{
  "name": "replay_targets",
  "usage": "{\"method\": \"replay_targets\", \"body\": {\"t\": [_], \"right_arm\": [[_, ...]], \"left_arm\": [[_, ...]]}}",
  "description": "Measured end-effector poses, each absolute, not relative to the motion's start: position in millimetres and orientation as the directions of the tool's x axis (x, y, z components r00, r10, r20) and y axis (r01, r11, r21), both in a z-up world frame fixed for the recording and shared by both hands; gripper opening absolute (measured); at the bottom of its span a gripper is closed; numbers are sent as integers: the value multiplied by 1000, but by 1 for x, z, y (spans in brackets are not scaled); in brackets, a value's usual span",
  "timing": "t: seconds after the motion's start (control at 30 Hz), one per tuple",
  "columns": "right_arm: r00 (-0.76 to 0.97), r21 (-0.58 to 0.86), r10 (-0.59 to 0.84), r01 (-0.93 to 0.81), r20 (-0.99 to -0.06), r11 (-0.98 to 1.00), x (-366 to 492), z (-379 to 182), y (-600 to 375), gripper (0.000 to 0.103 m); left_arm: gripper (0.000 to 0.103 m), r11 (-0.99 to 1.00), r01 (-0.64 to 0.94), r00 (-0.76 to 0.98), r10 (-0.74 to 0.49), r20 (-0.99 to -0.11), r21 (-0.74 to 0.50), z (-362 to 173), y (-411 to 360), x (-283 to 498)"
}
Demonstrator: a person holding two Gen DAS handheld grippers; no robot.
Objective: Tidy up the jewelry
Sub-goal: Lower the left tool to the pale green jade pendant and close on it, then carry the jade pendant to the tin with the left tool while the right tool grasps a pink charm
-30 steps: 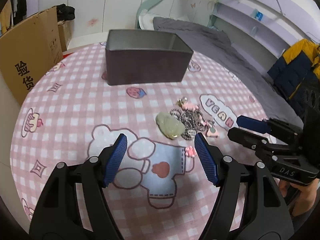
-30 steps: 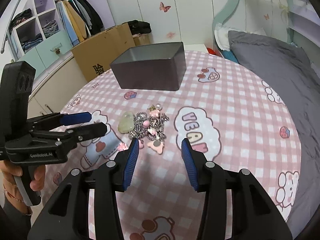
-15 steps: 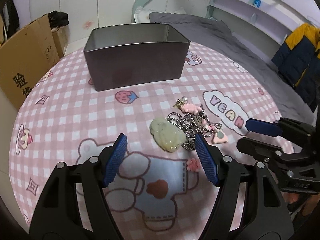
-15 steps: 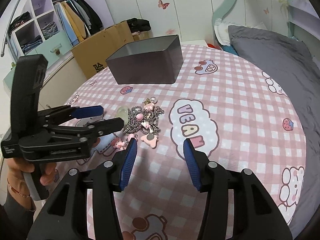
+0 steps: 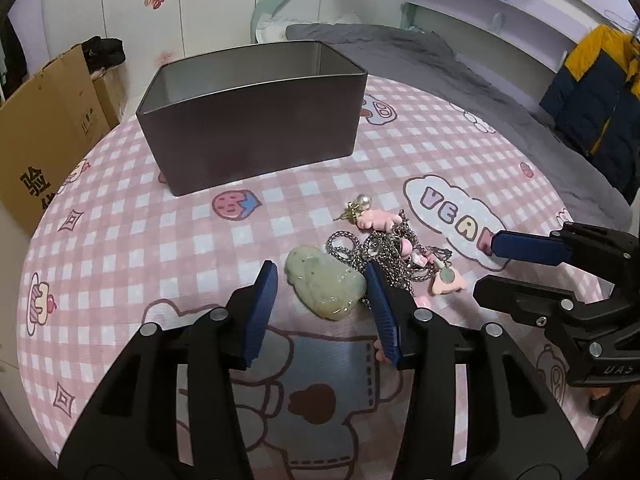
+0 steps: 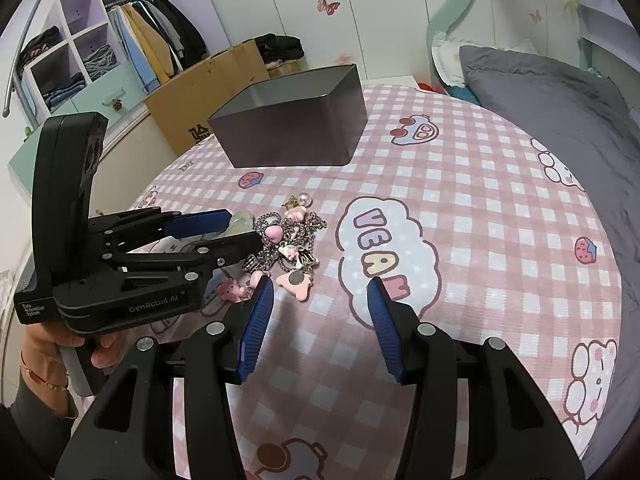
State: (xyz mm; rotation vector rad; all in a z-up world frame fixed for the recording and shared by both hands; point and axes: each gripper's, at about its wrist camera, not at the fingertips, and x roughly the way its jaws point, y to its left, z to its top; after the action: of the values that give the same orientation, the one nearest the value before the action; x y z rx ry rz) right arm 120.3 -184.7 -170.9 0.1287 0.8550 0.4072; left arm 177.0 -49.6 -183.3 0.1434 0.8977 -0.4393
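A pale green jade pendant (image 5: 326, 286) lies on the pink checked cloth, joined to a tangle of silver chain (image 5: 384, 254) with pink charms (image 5: 448, 282) and a pearl (image 5: 365, 200). My left gripper (image 5: 322, 280) is open, with its blue pads on either side of the pendant. The pile also shows in the right wrist view (image 6: 288, 240). My right gripper (image 6: 320, 292) is open and empty, just in front of the pile. An open grey metal tin (image 5: 256, 132) stands behind the jewelry.
The round table (image 6: 500, 208) is covered with a pink cartoon cloth. A cardboard box (image 5: 44, 128) stands off its left edge. A grey bed (image 6: 560, 92) lies to the right. A wardrobe with clothes (image 6: 132, 48) is at the back left.
My left gripper has moved forward and down until its pads flank the jade pendant. My right gripper has moved slightly closer to the pile. Both stay open.
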Motion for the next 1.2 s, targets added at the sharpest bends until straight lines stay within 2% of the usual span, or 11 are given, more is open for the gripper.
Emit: {"method": "replay_targets", "body": {"t": [0.03, 0.37, 0.63, 0.8, 0.9, 1.2], "right_arm": [[585, 271, 399, -298, -706, 915, 120, -171, -185, 46], [576, 246, 386, -309, -721, 919, 121, -173, -176, 46], [578, 154, 336, -341, -744, 927, 126, -176, -157, 45], [578, 107, 305, -351, -757, 930, 132, -178, -150, 34], [583, 66, 280, -360, -763, 931, 133, -179, -147, 21], [596, 96, 295, -343, -746, 935, 125, -167, -160, 20]], "left_arm": [[38, 905, 422, 549, -301, -780, -53, -183, -51, 176], [38, 921, 373, 564, -319, -762, -109, -176, -26, 167], [38, 924, 356, 578, -337, -743, -141, -163, -8, 159], [38, 917, 369, 578, -354, -735, -152, -159, -8, 155], [38, 914, 373, 577, -365, -731, -162, -157, -7, 154], [38, 893, 397, 584, -424, -692, -212, -140, -4, 151]]}}
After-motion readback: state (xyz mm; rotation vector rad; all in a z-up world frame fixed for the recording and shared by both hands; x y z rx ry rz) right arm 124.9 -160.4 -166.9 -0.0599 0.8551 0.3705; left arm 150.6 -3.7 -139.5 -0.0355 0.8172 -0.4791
